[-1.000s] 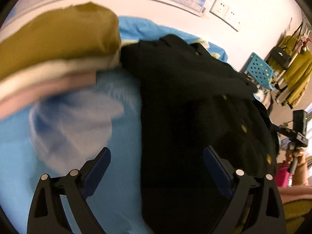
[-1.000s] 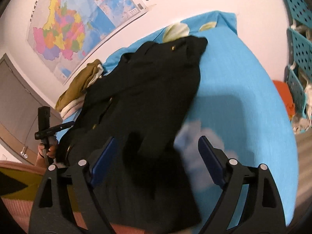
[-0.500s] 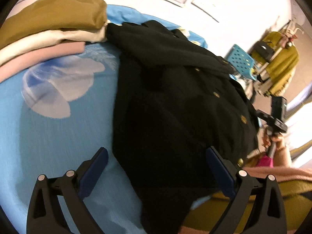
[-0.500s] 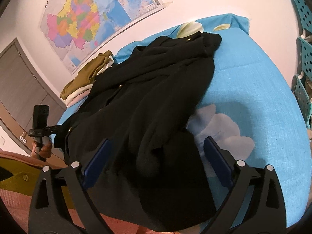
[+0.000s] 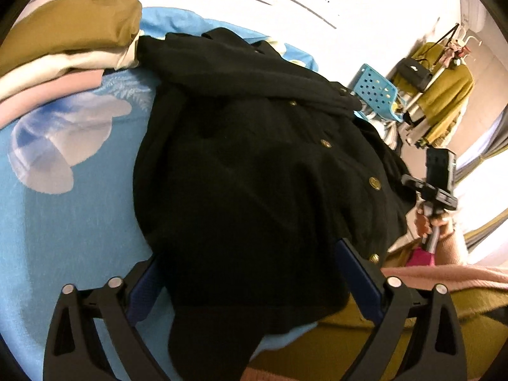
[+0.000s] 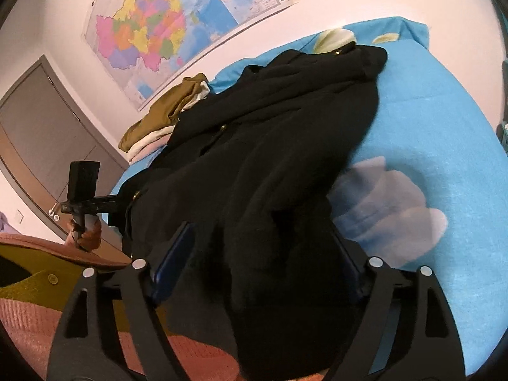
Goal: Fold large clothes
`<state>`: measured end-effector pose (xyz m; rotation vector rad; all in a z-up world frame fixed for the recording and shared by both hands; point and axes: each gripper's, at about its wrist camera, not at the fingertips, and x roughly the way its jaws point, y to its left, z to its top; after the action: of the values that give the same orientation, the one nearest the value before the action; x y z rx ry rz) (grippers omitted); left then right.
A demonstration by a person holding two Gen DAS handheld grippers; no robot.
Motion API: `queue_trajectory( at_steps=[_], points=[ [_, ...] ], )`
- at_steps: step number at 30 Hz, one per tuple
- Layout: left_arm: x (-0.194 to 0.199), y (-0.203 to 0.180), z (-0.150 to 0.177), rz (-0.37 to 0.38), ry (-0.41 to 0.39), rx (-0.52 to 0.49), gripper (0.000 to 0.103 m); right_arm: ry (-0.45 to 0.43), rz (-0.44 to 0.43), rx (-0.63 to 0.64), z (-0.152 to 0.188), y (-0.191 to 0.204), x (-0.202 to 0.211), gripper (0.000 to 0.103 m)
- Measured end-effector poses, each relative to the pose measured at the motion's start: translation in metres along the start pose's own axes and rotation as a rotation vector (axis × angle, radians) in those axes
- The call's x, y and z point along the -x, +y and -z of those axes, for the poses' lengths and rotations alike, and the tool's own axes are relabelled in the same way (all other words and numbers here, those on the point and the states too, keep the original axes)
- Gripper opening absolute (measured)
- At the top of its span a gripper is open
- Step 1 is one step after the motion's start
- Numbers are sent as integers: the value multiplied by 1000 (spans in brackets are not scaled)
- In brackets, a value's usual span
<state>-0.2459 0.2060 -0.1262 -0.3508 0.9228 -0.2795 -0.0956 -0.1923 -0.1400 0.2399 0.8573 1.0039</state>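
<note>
2 grippers reach over a black coat [image 5: 254, 171] spread on a blue bed [image 5: 63, 222]. From the left wrist camera the coat fills the centre of the frame, its hem hanging toward the bottom edge and its collar end in the upper middle, with gold buttons running down the right side. The left gripper [image 5: 250, 270] sits at the bottom of the frame, its jaws closing with the coat's lower part between them; the blue pads stand at the cloth's 2 edges, and I cannot tell if they press on it. A stack [image 5: 63, 41] of 3 folded clothes, olive on cream on pink, lies in the upper left, touching the coat's far corner. A white flower print [image 5: 57, 146] shows on the sheet at the left. A blue basket [image 5: 377, 92] and a rack of clothes [image 5: 444, 89] stand at the upper right. At the right edge the other hand [image 5: 435, 222] grips its handle.

From the right wrist camera the coat [image 6: 270, 158] runs from the upper right down to the bottom centre. The right gripper [image 6: 260, 260] is closing, with a thick bunch of the coat's hem between its jaws; the pads sit against the cloth on both sides. A map [image 6: 165, 28] hangs on the wall at the upper left, a grey door [image 6: 41, 133] at the left. The stack [image 6: 162, 117] lies left of centre beside the coat.
</note>
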Motion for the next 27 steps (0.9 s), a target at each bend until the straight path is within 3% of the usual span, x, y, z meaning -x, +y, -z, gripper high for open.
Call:
queue_trajectory(
  at_steps=[1, 2, 3, 4, 5, 9, 11, 12, 13, 14, 15, 18, 21, 23, 27],
  points=[
    [-1, -2, -1, -19, -4, 11, 69, 11, -50, -35, 1, -4, -1, 30],
    [-1, -1, -2, 1, 11, 28, 43, 1, -114, -61, 2, -6, 1, 25],
    [-2, 1, -2, 36, 28, 53, 40, -8, -118, -52, 3, -5, 3, 25],
    [-1, 1, -1, 30, 20, 62, 41, -5, -98, -50, 4, -5, 4, 29],
    [-1, -1, 1, 24, 17, 61, 44, -5, -94, -67, 5, -8, 4, 44],
    [-3, 1, 0, 143, 4, 102, 81, -23, -120, -74, 5, -8, 4, 47],
    [-8, -2, -3, 142, -10, 104, 82, -29, -131, -83, 3, -6, 0, 42],
    [-9, -3, -4, 128, -17, 99, 76, -24, -152, -98, 4, -6, -2, 26],
    [-10, -4, -4, 105, -22, 98, 64, -26, -181, -115, 4, -6, -4, 23],
    [-13, -2, -6, 80, -7, 116, 33, -37, -183, -116, 6, -7, 1, 21],
    [-14, 1, -6, 110, 7, 147, 26, -51, -193, -118, 6, -5, 4, 18],
    [-4, 5, -5, 151, -12, 190, 21, -151, -233, -92, 0, 14, 32, 14],
    [22, 3, -7, 211, -67, 191, 20, -231, -215, -33, -4, 39, 63, 11],
    [45, -2, -8, 229, -113, 180, 20, -268, -211, -9, -7, 54, 80, 11],
    [85, -16, -4, 268, -179, 132, 20, -322, -285, 56, -4, 77, 104, 11]
  ],
)
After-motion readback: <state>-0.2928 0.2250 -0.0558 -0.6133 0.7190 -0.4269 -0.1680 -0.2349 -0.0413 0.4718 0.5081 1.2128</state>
